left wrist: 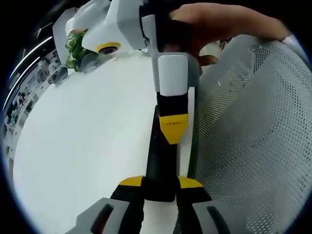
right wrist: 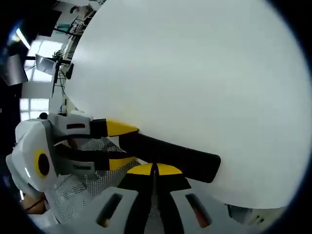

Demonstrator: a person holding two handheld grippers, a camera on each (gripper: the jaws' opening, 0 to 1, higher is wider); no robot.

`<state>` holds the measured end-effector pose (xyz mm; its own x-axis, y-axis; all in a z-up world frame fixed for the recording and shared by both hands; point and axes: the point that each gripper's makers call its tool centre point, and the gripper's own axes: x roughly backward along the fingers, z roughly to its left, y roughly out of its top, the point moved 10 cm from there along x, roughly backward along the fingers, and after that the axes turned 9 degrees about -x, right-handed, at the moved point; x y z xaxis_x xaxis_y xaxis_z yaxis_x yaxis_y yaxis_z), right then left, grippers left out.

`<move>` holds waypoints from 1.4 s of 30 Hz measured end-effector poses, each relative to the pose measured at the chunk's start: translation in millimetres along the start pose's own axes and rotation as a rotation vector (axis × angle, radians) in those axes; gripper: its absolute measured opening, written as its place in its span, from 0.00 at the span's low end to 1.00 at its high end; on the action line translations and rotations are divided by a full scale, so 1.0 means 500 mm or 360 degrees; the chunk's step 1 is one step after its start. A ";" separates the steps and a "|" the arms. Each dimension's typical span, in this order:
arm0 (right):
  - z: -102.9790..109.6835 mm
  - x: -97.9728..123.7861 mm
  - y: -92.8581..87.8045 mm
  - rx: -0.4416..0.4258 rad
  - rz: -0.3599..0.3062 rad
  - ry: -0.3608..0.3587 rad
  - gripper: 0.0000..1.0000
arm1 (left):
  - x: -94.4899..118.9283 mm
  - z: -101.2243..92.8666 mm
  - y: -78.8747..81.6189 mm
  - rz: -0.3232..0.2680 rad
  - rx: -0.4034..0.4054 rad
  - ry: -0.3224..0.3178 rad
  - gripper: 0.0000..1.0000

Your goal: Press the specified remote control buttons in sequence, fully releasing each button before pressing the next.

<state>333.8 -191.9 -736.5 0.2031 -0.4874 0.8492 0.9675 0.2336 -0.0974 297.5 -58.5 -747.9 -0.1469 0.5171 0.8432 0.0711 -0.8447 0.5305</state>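
Yellow-tipped jaws of the left gripper (left wrist: 160,184) sit nearest in the left gripper view, pinched on the near end of a long, slim black plastic remote control (left wrist: 161,161). Remote lies along the edge of a flat white table (left wrist: 87,146), with grey mesh fabric (left wrist: 253,136) just beside it.

Right gripper (right wrist: 155,169) comes in from beyond the remote's far end; its jaws look pressed together into one yellow tip resting on the remote's top face about midway along. A person's hand (left wrist: 219,22) grips its handle. Green leafy plant (left wrist: 75,46) stands well beyond the remote's far end.

Handling, as a judgement: remote is rigid, light, likely slick-shelled, and prone to skidding on the smooth table if pressed unheld. Best hold is across the narrow sides at the button-free end, as now.

Markings: small dark print on the right gripper's yellow tip, too small to read. No legible button labels or brand.
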 end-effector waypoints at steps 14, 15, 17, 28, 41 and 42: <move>0.005 -0.011 0.008 0.0052 -0.0053 -0.0039 0.00 | 0.000 0.001 0.000 0.0000 -0.0006 -0.0003 0.24; 0.005 -0.008 0.009 0.0050 -0.0057 -0.0031 0.00 | 0.000 0.001 0.000 0.0000 -0.0006 -0.0003 0.24; 0.005 -0.008 0.008 0.0052 -0.0059 -0.0037 0.00 | 0.000 0.001 0.000 0.0001 -0.0006 -0.0004 0.24; 0.010 -0.009 0.005 0.0071 -0.0072 -0.0058 0.00 | 0.000 0.002 0.001 0.0004 -0.0006 -0.0008 0.25; 0.011 -0.007 0.004 0.0117 -0.0078 -0.0096 0.00 | 0.000 0.002 0.000 -0.0008 0.0006 -0.0007 0.25; 0.013 -0.007 0.003 0.0127 -0.0079 -0.0096 0.00 | 0.000 0.002 -0.001 -0.0010 0.0009 -0.0006 0.25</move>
<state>333.6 -184.2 -736.3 0.1437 -0.4489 0.8820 0.9605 0.2780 -0.0150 298.3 -58.1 -747.9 -0.1438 0.5229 0.8402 0.0755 -0.8407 0.5361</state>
